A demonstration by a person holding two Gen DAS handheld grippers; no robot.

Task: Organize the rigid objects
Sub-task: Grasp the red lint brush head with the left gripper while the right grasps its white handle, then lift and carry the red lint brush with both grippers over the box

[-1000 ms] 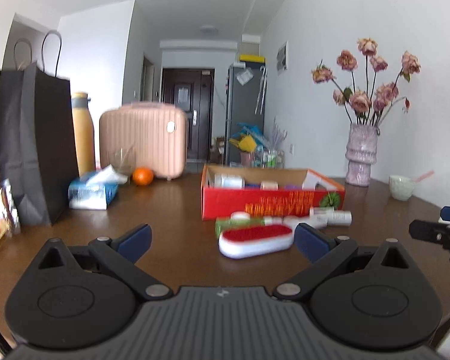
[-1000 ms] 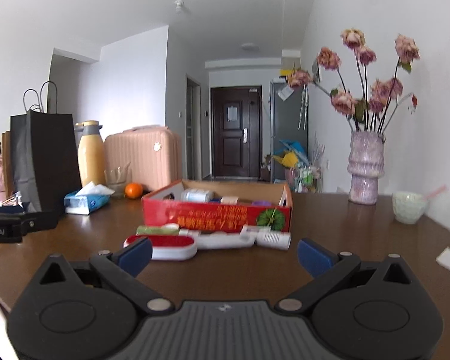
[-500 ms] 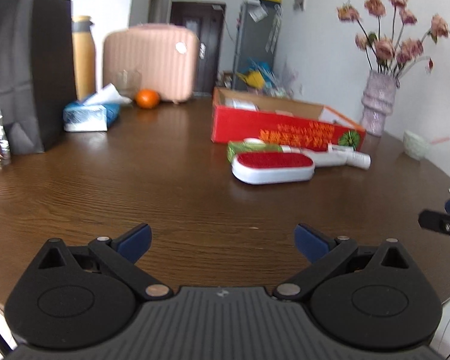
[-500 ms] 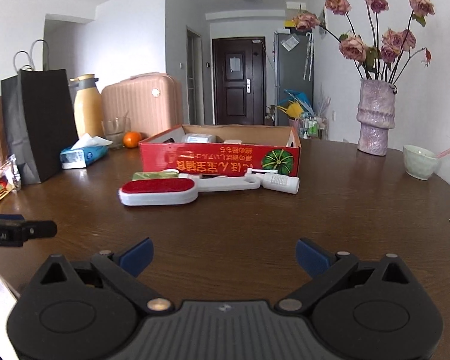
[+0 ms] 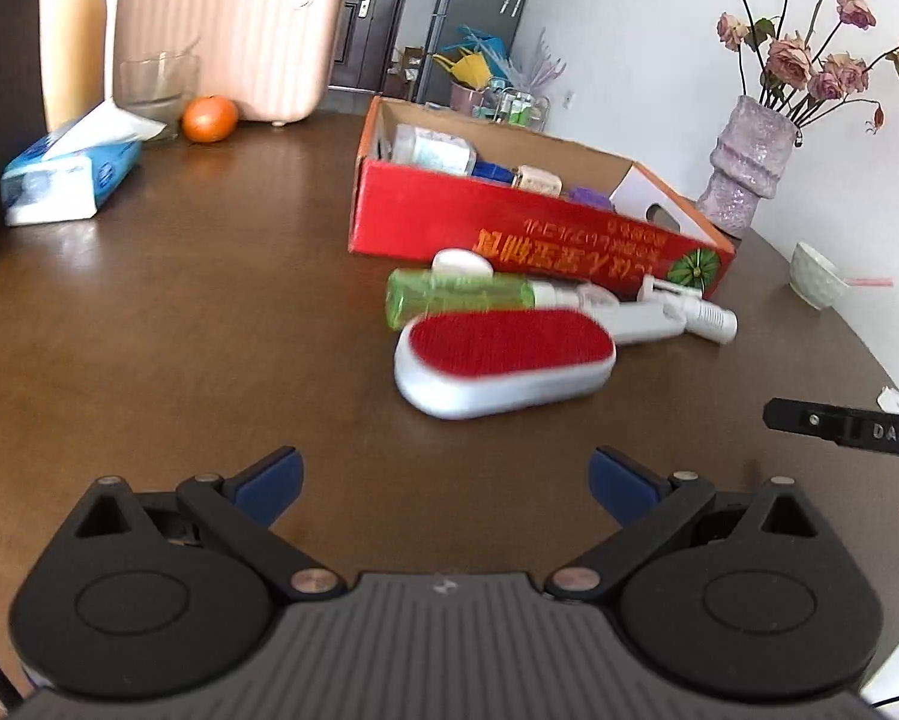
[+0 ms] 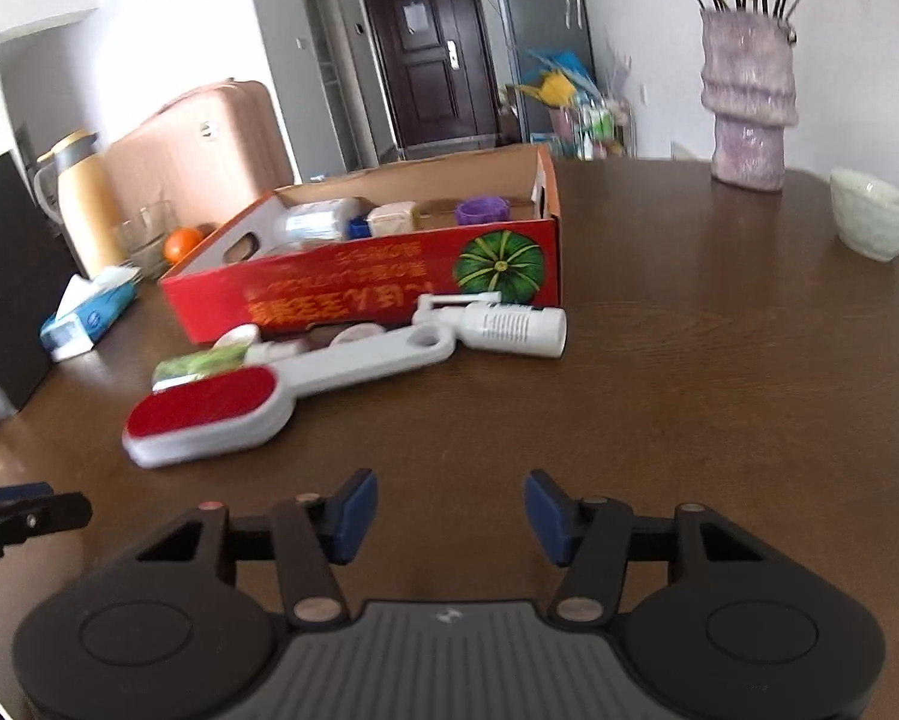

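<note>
A white lint brush with a red pad (image 5: 503,354) (image 6: 209,414) lies on the brown table in front of a red cardboard box (image 5: 509,228) (image 6: 365,294). Behind the brush lie a green bottle (image 5: 455,294) (image 6: 200,363) and a white spray bottle (image 5: 689,312) (image 6: 509,327). The box holds several small items. My left gripper (image 5: 443,480) stands wide open just short of the brush, nothing between its fingers. My right gripper (image 6: 449,513) hovers over bare table to the right of the brush; its jaws are closing with nothing between them.
A tissue pack (image 5: 65,174), an orange (image 5: 209,118), a glass (image 5: 155,90), a pink suitcase (image 5: 233,30) and a black bag (image 6: 5,276) stand at the left. A flower vase (image 6: 746,114) and a pale bowl (image 6: 869,219) stand at the right.
Both grippers have moved forward over the table and tipped downward, so the brush and box are nearer. The right gripper's fingers have come closer together.
</note>
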